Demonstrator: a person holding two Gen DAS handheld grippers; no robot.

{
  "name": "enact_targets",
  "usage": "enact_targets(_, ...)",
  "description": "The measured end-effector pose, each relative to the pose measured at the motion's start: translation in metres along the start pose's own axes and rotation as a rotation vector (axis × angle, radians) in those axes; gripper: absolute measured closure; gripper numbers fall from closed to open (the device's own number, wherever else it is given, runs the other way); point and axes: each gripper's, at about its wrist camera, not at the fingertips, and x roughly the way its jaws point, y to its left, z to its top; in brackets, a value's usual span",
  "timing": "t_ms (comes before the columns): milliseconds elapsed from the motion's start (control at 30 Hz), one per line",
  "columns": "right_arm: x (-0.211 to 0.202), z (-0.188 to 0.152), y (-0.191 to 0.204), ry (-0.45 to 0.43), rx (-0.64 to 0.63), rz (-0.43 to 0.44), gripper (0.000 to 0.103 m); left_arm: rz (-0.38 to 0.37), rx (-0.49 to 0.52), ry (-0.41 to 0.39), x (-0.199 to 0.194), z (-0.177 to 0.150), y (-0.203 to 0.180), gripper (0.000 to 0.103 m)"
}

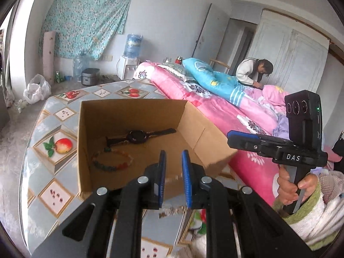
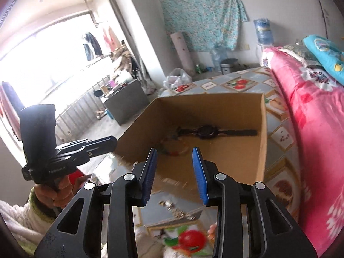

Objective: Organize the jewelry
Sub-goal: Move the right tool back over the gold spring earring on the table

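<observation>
Watch and bead bracelet lie inside cardboard box on table. Left gripper narrow gap, empty; right gripper spread, empty. Silver chain on table under right gripper: prob next pick; come down centred, pinch gently. Text: "DAS" on right gripper body.

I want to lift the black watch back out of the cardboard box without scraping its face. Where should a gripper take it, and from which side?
Probably from above, through the box's open top, since the walls block side approaches. Grip the black watch across a strap just beside the round case: it lies flat and stretched out, so the strap is the narrow part.
</observation>
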Motion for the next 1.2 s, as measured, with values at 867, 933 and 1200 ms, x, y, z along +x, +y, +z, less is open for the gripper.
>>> enact_targets(867, 0.022, -0.077, 0.015, 0.129, 0.031, -0.003, 0.066, 0.106, -0.036, 0.124, 0.016, -0.088, 0.006, 0.086)
enact_targets(933, 0.023, -0.079, 0.014, 0.136, 0.026, -0.016, 0.066, 0.116, -0.031, 0.133, 0.021, -0.090, 0.006, 0.086)
enact_targets(1200, 0.028, -0.086, 0.010, 0.151, -0.007, -0.080, 0.066, 0.173, -0.006, 0.185, 0.045, -0.103, 0.008, 0.085)
